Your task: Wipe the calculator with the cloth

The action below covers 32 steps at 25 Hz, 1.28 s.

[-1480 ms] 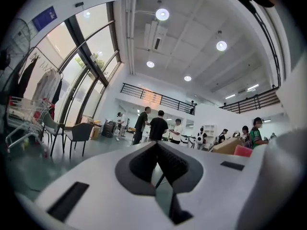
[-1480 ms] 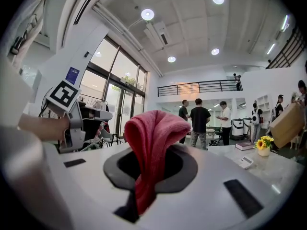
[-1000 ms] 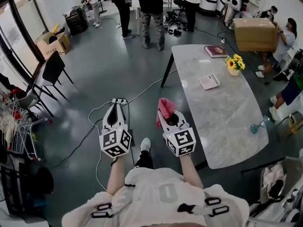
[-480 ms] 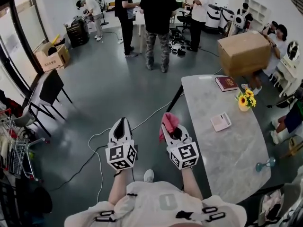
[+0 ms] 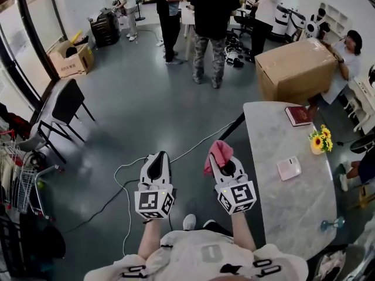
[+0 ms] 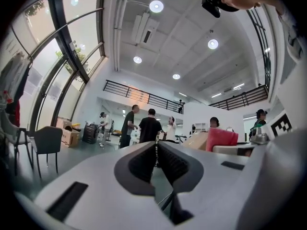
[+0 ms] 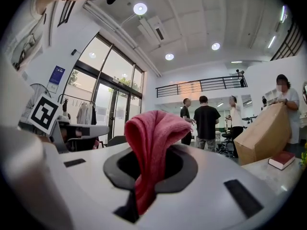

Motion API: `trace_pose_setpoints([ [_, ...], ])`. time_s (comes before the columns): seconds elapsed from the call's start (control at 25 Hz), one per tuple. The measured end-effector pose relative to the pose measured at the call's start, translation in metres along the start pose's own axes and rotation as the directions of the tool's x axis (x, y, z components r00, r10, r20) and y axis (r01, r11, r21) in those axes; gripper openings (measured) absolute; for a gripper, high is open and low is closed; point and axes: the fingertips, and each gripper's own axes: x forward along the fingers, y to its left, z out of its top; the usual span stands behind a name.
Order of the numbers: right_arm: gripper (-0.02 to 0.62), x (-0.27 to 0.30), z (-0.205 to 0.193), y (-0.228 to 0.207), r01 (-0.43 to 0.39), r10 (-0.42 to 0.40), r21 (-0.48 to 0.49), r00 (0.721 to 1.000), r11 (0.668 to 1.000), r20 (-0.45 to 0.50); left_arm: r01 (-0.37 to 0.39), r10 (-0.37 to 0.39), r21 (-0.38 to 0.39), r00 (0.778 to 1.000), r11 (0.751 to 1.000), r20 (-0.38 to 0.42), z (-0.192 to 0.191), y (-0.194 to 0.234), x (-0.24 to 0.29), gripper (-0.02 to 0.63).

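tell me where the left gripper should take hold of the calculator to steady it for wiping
Probably by one short end, coming from above. The calculator lies flat on the table, so jaws across its narrower width there would leave its face clear for the cloth in the right gripper. The left gripper is shut and must open first.

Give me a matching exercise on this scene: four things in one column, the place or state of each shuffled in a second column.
Things
1. cloth
2. calculator
3. book
4. left gripper

Places or states
A. jaws shut, nothing between them
B. at the far end of the table
C. pinched in the jaws of the right gripper
D. flat on the table, about halfway along it

Pairs: 1-C, 2-D, 3-B, 4-A
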Motion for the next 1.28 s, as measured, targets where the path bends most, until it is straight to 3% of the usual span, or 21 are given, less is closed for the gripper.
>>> trace_pose_setpoints([
  [0.32, 0.057, 0.031, 0.017, 0.015, -0.126, 0.126, -0.040, 0.992, 0.991, -0.005, -0.157, 0.157, 0.012, 0.988, 0.987, 0.011, 0.019, 0.037, 0.001, 0.023],
  [0.48, 0.057, 0.040, 0.016, 0.019, -0.158, 0.158, -0.016, 0.987, 0.987, -0.004, -0.187, 0.187, 0.019, 0.982, 0.982, 0.011, 0.022, 0.042, 0.002, 0.025],
  [0.52, 0.057, 0.042, 0.014, 0.020, -0.161, 0.161, -0.009, 0.987, 0.987, -0.002, -0.178, 0.177, 0.027, 0.984, 0.984, 0.014, 0.022, 0.042, 0.002, 0.073],
  [0.56, 0.057, 0.044, 0.012, 0.021, -0.164, 0.164, -0.002, 0.986, 0.986, 0.000, -0.166, 0.165, 0.042, 0.986, 0.985, 0.017, 0.023, 0.041, 0.004, 0.216],
  [0.6, 0.057, 0.046, 0.010, 0.021, -0.167, 0.167, 0.003, 0.986, 0.986, 0.001, -0.158, 0.157, 0.061, 0.987, 0.986, 0.023, 0.024, 0.040, 0.005, 0.300],
  [0.64, 0.057, 0.046, 0.008, 0.022, -0.170, 0.170, 0.008, 0.985, 0.985, 0.001, -0.154, 0.152, 0.077, 0.988, 0.985, 0.030, 0.026, 0.038, 0.005, 0.327],
  [1.0, 0.057, 0.025, 0.011, 0.005, -0.146, 0.146, 0.023, 0.989, 0.989, 0.014, -0.089, 0.089, 0.052, 0.996, 0.995, 0.008, 0.030, 0.004, 0.010, 0.342],
  [1.28, 0.057, -0.020, 0.011, -0.068, 0.073, -0.073, 0.013, 0.997, 0.997, 0.027, 0.110, -0.110, 0.000, 0.994, 0.994, 0.011, 0.023, -0.059, 0.060, 0.342],
])
